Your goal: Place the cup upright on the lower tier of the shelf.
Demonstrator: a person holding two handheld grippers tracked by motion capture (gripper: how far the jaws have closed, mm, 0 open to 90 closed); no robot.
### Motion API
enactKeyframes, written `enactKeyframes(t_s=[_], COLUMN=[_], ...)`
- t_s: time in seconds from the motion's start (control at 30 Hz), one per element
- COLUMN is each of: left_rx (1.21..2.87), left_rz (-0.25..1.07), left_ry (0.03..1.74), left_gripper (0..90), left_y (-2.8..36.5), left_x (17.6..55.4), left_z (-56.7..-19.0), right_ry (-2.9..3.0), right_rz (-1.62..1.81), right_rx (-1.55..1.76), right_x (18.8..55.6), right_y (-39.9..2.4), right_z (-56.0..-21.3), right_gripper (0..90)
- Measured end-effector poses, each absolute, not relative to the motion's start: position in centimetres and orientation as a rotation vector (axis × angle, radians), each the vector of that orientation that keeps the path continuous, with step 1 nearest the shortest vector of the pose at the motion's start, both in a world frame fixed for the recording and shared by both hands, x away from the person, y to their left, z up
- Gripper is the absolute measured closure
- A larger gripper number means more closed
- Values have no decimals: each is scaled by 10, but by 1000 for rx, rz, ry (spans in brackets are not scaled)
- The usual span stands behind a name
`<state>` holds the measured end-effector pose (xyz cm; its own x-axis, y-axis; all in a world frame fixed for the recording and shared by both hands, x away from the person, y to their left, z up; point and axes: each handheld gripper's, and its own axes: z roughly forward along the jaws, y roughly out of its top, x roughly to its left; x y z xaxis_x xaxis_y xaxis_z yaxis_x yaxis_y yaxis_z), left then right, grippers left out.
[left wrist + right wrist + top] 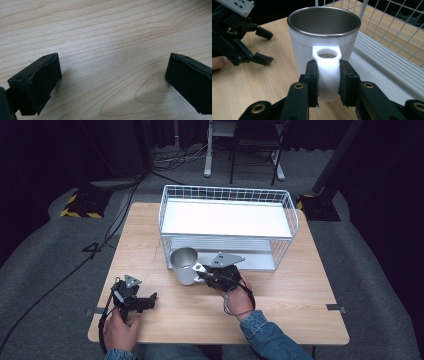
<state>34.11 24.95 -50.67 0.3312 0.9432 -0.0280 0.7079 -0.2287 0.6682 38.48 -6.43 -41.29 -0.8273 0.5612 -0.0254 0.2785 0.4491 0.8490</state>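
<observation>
A white mug (185, 265) with a steel rim and inside stands upright just in front of the wire rack. My right gripper (206, 274) is shut on its white handle (327, 75), one black pad on each side, and the mug (322, 42) looks lifted a little off the table. My left gripper (151, 301) rests low at the front left of the table with its jaws wide open. In the left gripper view nothing but bare wood (110, 50) lies between its jaws. The left gripper (260, 46) is also seen beyond the mug in the right gripper view.
A white wire rack (227, 227) with two white shelves stands at the back middle of the wooden table (150, 235). Its lower shelf (387, 65) lies close to the right of the mug. Floor cables and stand bases lie beyond the table.
</observation>
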Motion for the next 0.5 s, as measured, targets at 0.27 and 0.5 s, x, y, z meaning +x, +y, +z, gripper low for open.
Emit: enactKeyframes(t_s=[0.27,0.5], left_rx=[2015,2015], left_rz=[521,520], left_ry=[1444,1446], left_gripper=[8,8], left_y=[249,250], left_x=[341,342], left_z=[-507,-507], right_ry=[2345,2304], right_rz=[1335,1344], right_rx=[772,806], right_x=[397,407], right_y=[-65,-65], right_z=[-409,-405], right_gripper=[718,718])
